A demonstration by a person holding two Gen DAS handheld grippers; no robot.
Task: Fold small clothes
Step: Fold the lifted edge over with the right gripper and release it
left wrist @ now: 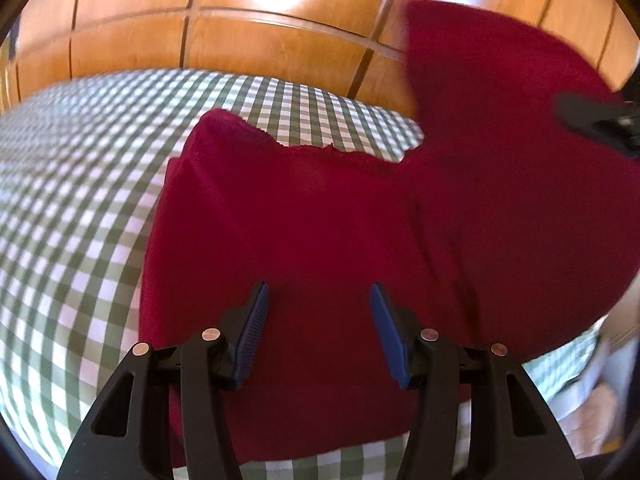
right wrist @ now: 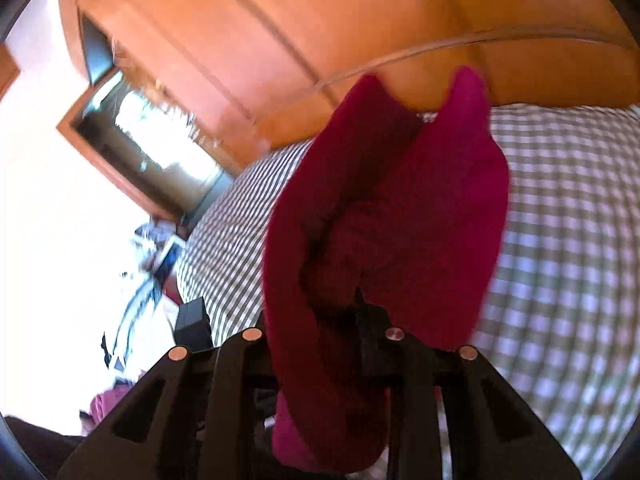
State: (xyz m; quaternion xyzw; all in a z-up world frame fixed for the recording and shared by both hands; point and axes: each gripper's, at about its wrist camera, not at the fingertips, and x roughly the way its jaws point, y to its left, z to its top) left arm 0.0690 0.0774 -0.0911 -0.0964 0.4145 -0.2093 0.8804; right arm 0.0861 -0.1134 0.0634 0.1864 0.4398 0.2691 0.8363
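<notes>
Right gripper lifts the red cloth

Here the left gripper (left wrist: pixel 318 300) tilts downward over the red cloth (left wrist: pixel 320 208), its jaws apart and empty. Farther right, the right gripper (right wrist: pixel 320 320) clamps a bunched fold, raised above the checked bedcover (left wrist: pixel 80 200) before the wooden wardrobe (left wrist: pixel 240 20).
</notes>
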